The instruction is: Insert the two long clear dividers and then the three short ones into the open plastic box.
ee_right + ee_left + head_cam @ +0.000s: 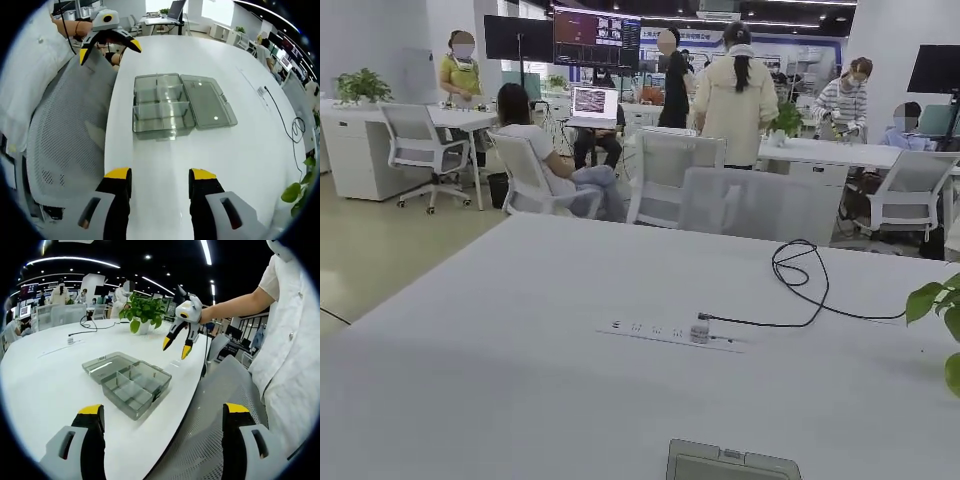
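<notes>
Open plastic box point(160, 107) sits near the desk point(240, 165) edge, lid point(207, 102) flat beside it; it appears already partitioned, though clear plastic hinders confirmation. Left tool point(162, 410) gapes wide, right tool point(160, 174) moderately, both empty. Advise vertical approach into slots. Mesh chair point(70, 125) crowds the near side; plant point(142, 312) stands well clear.

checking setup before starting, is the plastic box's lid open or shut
Open: the lid lies flat on the table beside the plastic box, compartments exposed.
</notes>
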Demonstrator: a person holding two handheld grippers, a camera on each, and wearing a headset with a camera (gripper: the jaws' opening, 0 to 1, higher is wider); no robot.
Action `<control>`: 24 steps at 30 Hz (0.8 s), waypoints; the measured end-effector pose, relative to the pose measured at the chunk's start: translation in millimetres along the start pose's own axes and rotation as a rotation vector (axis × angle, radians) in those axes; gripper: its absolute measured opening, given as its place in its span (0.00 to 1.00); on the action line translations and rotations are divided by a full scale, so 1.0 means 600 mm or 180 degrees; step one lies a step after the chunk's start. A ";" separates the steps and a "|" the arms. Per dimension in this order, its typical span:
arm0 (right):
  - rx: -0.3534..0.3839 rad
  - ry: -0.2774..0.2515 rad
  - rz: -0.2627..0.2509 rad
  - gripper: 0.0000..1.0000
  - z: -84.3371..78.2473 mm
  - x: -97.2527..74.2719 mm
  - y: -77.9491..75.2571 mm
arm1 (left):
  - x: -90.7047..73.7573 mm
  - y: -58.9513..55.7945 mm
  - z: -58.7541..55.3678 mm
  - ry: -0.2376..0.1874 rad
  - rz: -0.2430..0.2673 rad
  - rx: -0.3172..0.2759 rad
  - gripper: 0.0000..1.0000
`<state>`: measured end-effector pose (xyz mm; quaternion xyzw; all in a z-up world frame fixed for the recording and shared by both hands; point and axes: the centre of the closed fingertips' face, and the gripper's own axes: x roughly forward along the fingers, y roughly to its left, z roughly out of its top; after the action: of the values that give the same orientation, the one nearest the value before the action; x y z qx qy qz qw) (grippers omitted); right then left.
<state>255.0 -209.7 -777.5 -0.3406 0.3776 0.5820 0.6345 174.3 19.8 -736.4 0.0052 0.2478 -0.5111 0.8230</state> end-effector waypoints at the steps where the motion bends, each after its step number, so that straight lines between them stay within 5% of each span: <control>1: 0.0005 0.0050 0.0002 0.48 -0.013 -0.002 0.000 | 0.000 0.000 0.001 -0.0003 0.0003 -0.0004 1.00; 13: -0.0094 0.0545 0.0060 0.51 -0.131 0.001 -0.014 | -0.001 0.005 0.000 -0.0005 0.0020 -0.0040 1.00; 24: -0.0384 0.0994 0.0151 0.49 -0.192 0.023 -0.021 | -0.005 0.009 -0.002 0.0004 0.0056 -0.0075 1.00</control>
<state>258.3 -304.7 -845.6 -0.4554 0.4439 0.5585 0.5326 177.0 25.3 -737.4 -0.0020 0.2543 -0.5009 0.8273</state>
